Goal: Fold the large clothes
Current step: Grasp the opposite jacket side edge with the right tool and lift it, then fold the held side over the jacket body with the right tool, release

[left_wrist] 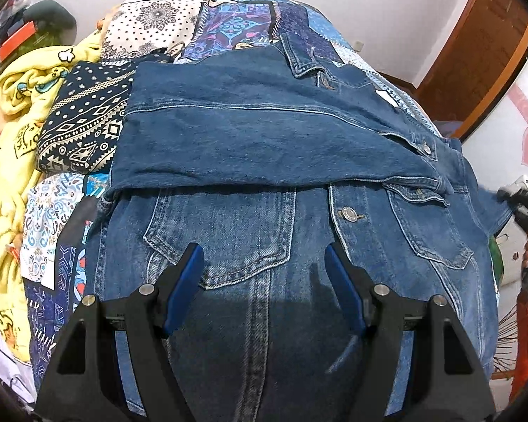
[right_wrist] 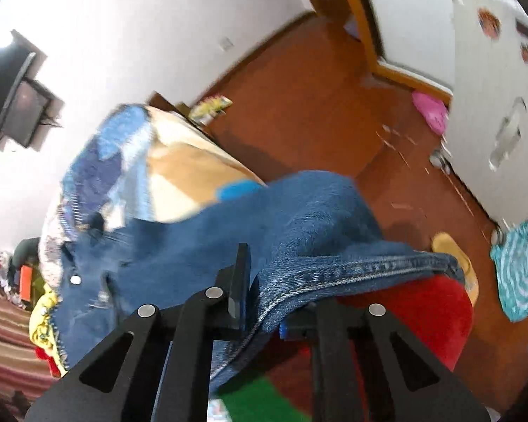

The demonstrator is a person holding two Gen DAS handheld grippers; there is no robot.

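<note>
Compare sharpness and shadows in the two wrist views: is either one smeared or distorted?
Left wrist view: sharp; stitching on the denim jacket reads clearly, the open left gripper casts soft shadows on the denim below it, and the fisheye bulges the patchwork bedspread. Right wrist view: motion blur smears the bedspread, floor and door; only the hem at the right gripper stays fairly crisp.

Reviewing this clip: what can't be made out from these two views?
- Left wrist view: the denim jacket's near hem is cut off behind the open left gripper.
- Left wrist view: the right gripper is cut by the frame edge; its jaws are unseen there.
- Right wrist view: motion blur smears the patchwork bedspread.
- Right wrist view: denim hides the right gripper's far finger, clamped on the jacket's seam.
</note>
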